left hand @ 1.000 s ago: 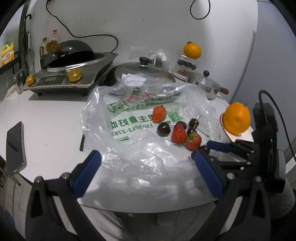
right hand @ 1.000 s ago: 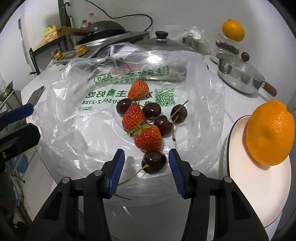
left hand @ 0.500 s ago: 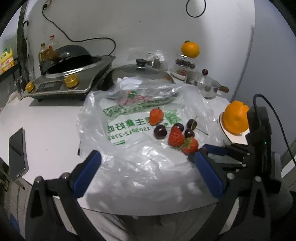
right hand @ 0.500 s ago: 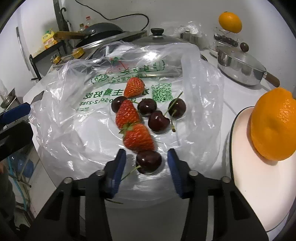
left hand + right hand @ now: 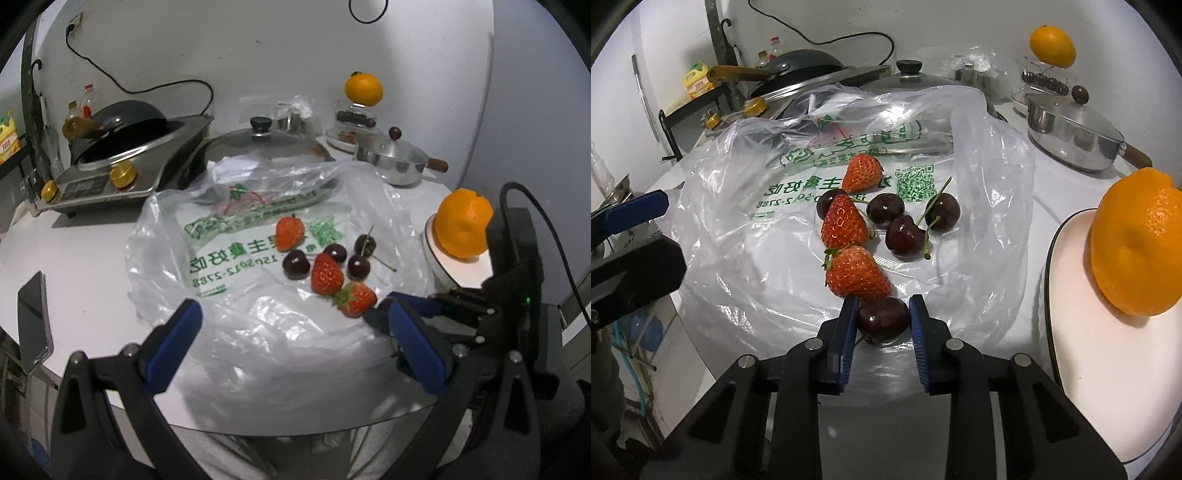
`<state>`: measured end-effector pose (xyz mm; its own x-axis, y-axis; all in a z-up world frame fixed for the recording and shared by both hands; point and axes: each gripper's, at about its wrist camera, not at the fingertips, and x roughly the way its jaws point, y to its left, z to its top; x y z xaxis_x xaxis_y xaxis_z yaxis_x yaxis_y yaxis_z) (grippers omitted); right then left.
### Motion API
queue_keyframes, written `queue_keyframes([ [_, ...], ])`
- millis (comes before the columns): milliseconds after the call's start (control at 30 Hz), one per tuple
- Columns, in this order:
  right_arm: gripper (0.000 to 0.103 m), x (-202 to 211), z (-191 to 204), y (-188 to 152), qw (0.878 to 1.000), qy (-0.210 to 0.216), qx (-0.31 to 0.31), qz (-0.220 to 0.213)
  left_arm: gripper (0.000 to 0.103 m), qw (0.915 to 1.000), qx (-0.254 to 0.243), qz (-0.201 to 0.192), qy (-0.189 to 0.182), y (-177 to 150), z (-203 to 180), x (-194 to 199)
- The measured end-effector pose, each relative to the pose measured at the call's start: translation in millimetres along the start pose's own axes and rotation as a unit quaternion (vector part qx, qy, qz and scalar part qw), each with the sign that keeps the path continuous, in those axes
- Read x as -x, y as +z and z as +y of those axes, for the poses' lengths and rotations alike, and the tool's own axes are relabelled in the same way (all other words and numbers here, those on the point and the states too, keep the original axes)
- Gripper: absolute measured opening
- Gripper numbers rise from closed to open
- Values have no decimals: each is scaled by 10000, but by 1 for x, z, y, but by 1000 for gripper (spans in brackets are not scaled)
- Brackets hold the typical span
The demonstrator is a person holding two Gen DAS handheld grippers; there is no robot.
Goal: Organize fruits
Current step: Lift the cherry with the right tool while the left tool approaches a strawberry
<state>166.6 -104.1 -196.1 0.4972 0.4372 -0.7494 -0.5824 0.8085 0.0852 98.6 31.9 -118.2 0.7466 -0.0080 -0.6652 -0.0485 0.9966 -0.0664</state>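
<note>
The right gripper (image 5: 882, 317) is clamped on a dark cherry (image 5: 884, 320) lying on the plastic bag (image 5: 746, 258), seemingly just off it. A strawberry (image 5: 857, 273) touches it ahead. The left gripper (image 5: 295, 343) gapes empty.

White round table (image 5: 92, 258) with plastic bag (image 5: 240, 325), phone (image 5: 33, 306), plate (image 5: 1089, 369), cooktop (image 5: 110, 181).

From the left wrist we lose most of the clamped cherry (image 5: 884, 319) behind the right gripper (image 5: 384, 314). The white plate (image 5: 1100, 354) under the orange (image 5: 1137, 247) runs off the right wrist view's edge. We cannot tell what fills the clear box (image 5: 356, 118) beneath the far orange (image 5: 363, 89). The phone (image 5: 32, 317) is cut by the left edge.
</note>
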Motion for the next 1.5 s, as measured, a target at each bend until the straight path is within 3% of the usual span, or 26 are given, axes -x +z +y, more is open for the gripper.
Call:
queue_keyframes([
  [567, 29, 20, -7, 3, 9992, 217, -164, -291, 102, 10000, 28, 64, 65, 0, -1, -5],
  [967, 29, 59, -17, 22, 9969, -26, -60, -782, 102, 9998, -124, 113, -110, 6, -18, -22],
  [1267, 29, 67, -38, 21, 9963, -137, -71, -851, 102, 9986, -168, 400, -315, 6, -34, -55],
  [1400, 29, 67, -47, 20, 9959, -116, -157, -881, 91, 9975, -180, 576, -374, 5, -38, -67],
  [1500, 29, 67, -51, 20, 9958, -65, -164, -898, 90, 9968, -151, 680, -396, 4, -41, -77],
])
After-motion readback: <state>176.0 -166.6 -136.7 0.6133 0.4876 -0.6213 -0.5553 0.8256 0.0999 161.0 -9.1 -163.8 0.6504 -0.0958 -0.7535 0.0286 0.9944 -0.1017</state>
